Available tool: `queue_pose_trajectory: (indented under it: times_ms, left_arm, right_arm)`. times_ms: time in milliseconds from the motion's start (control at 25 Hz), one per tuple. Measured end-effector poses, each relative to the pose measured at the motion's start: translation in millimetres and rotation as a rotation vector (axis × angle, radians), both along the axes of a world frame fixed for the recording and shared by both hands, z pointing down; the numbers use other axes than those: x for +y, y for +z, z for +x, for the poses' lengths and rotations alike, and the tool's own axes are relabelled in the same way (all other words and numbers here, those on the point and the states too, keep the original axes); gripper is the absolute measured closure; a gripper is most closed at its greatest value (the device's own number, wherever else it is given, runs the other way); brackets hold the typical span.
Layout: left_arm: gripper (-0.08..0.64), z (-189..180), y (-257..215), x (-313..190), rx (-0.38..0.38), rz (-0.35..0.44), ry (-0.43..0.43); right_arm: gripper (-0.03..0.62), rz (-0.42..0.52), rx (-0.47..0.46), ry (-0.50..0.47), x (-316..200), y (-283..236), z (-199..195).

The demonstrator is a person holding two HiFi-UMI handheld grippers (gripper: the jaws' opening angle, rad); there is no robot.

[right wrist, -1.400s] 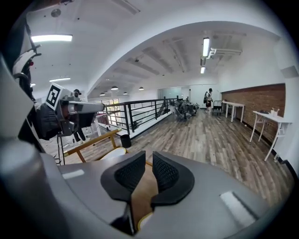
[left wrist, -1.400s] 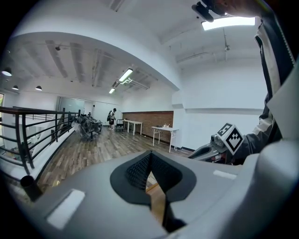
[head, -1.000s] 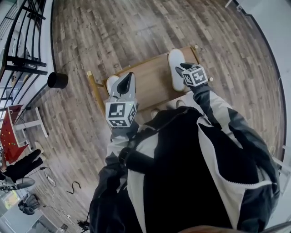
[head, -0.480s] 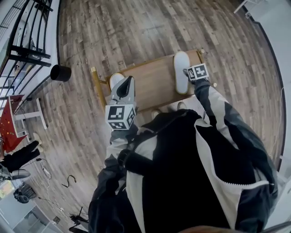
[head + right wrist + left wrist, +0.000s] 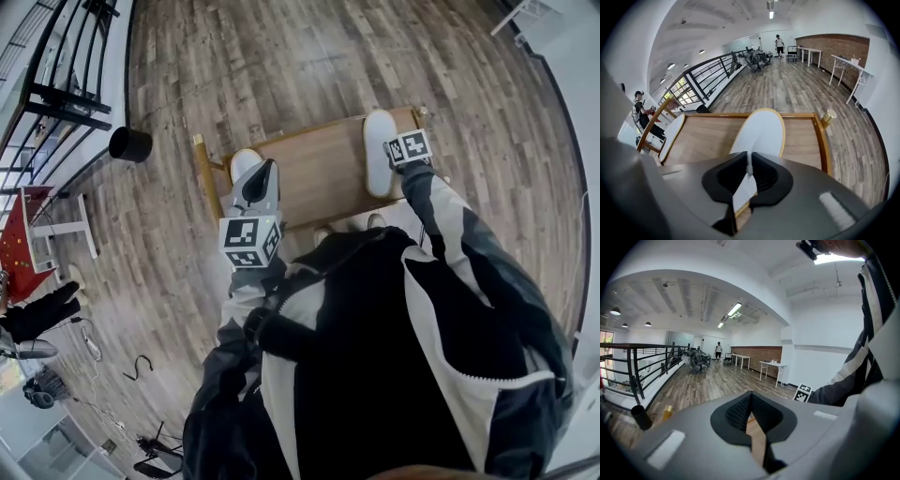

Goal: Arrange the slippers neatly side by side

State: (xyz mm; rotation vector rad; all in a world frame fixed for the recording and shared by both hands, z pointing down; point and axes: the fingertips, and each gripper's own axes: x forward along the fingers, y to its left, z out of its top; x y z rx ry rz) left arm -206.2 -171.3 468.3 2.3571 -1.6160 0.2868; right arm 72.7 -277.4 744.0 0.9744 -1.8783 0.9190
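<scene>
Two white slippers with tan soles lie on a low wooden table (image 5: pixel 314 178). The right slipper (image 5: pixel 377 150) lies lengthways near the table's right end. My right gripper (image 5: pixel 392 157) points steeply down at its near end. In the right gripper view its jaws have just been closing and now pinch the thin edge of the right slipper (image 5: pixel 761 131) at the right gripper (image 5: pixel 749 174). The left slipper (image 5: pixel 243 164) (image 5: pixel 672 136) lies at the table's left end. My left gripper (image 5: pixel 260 178) (image 5: pixel 750 416) hovers just beside it, shut and empty.
A black round bin (image 5: pixel 130 143) stands on the wood floor left of the table, near a black railing (image 5: pixel 56 94). Brass knobs (image 5: pixel 828 116) top the table's corner posts. A person stands at the lower left. My jacket fills the lower head view.
My right gripper has come down onto the near end of the right slipper and closed on its edge. The left gripper stays about where it was, by the left slipper.
</scene>
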Motion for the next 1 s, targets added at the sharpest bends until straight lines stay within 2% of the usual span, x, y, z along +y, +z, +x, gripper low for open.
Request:
queue_pose_trajectory:
  times_ms: [560, 760, 1000]
  left_arm:
    - [0.548, -5, -9, -10, 0.033, 0.016, -0.009]
    - [0.548, -4, -9, -9, 0.045, 0.022, -0.004]
    - [0.548, -10, -13, -12, 0.055, 0.051, -0.004]
  right_arm:
    - [0.562, 0.056, -0.026, -0.038, 7, -18, -5]
    - [0.561, 0.144, -0.125, -0.049, 14, -60, -25]
    - [0.561, 0.335, -0.294, -0.093, 31, -143, -66]
